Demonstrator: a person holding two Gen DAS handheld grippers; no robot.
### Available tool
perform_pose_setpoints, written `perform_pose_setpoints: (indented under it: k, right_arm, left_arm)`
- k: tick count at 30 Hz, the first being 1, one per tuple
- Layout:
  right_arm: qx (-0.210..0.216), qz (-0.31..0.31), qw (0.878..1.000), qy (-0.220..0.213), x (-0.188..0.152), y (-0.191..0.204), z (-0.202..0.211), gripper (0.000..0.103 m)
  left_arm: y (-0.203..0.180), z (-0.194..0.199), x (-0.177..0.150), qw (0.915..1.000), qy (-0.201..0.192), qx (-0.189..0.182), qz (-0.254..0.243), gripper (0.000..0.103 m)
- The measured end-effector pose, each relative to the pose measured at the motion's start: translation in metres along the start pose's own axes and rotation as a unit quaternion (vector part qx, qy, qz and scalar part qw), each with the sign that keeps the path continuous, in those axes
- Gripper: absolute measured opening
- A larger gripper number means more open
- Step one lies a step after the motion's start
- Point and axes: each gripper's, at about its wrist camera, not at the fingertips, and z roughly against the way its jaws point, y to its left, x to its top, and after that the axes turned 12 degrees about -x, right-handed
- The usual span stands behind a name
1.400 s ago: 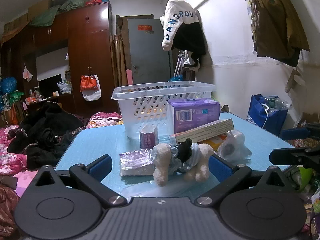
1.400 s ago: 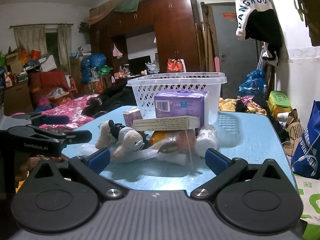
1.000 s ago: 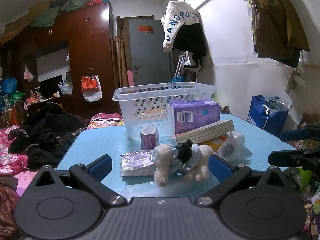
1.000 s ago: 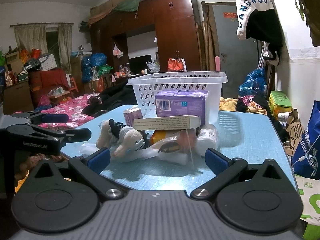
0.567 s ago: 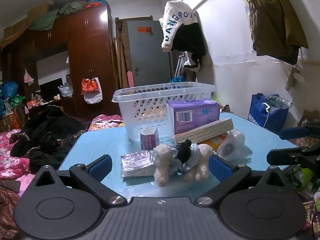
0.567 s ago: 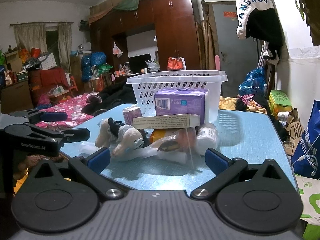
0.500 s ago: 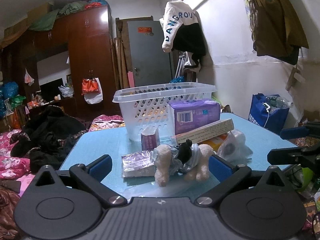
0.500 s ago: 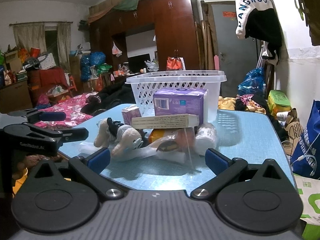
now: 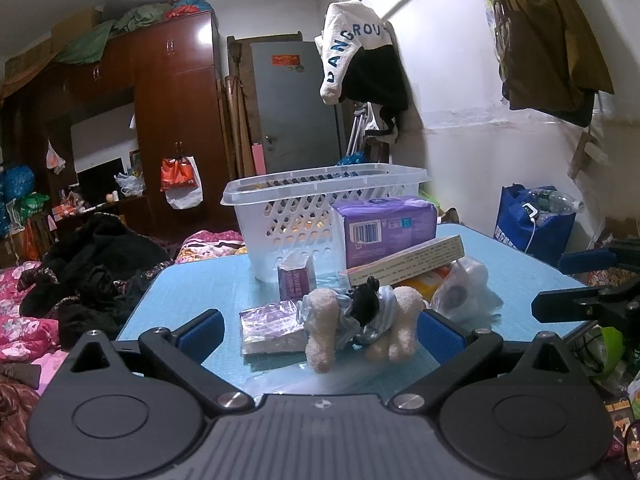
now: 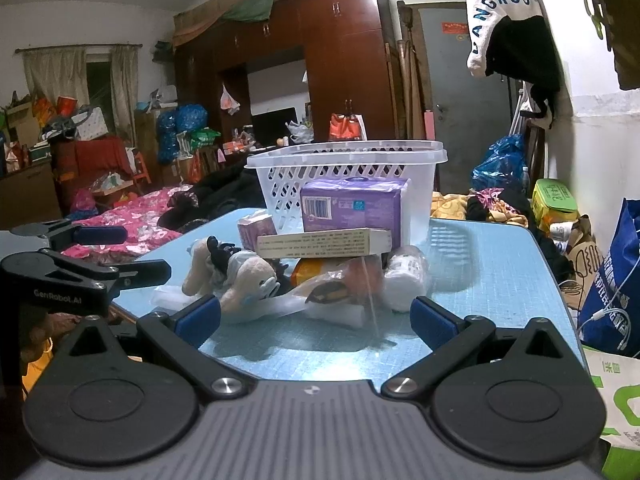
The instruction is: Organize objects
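Observation:
A white perforated basket (image 9: 320,196) (image 10: 348,168) stands at the back of the blue table (image 9: 192,284) (image 10: 492,280). In front of it lie a purple pack (image 9: 384,224) (image 10: 352,204), a long flat box (image 9: 404,266) (image 10: 324,242), a small purple carton (image 9: 296,278) (image 10: 254,232), a flat purple packet (image 9: 272,320), a plush toy (image 9: 360,316) (image 10: 232,272), a white roll (image 9: 460,288) (image 10: 406,272) and an orange bagged item (image 10: 332,280). My left gripper (image 9: 318,330) and right gripper (image 10: 314,314) are open and empty, just short of the pile.
A bed with dark clothes (image 9: 80,264) lies left of the table. A blue bag (image 9: 532,224) (image 10: 612,284) stands on the floor to the right. Dark wardrobes (image 10: 340,64) and a grey door (image 9: 296,108) are behind. Each gripper shows at the other view's edge.
Both views have shifted only slightly; the objects on the table have not moved and both grippers stay open.

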Motion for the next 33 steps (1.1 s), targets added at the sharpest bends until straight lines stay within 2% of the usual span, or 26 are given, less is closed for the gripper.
perform_pose_setpoints:
  k: [33]
  right_arm:
    - [-0.001, 0.0, 1.0, 0.0, -0.0001, -0.0009, 0.0, 0.103]
  left_arm:
    - [-0.001, -0.0034, -0.0011, 1.0, 0.003, -0.001, -0.006, 0.103]
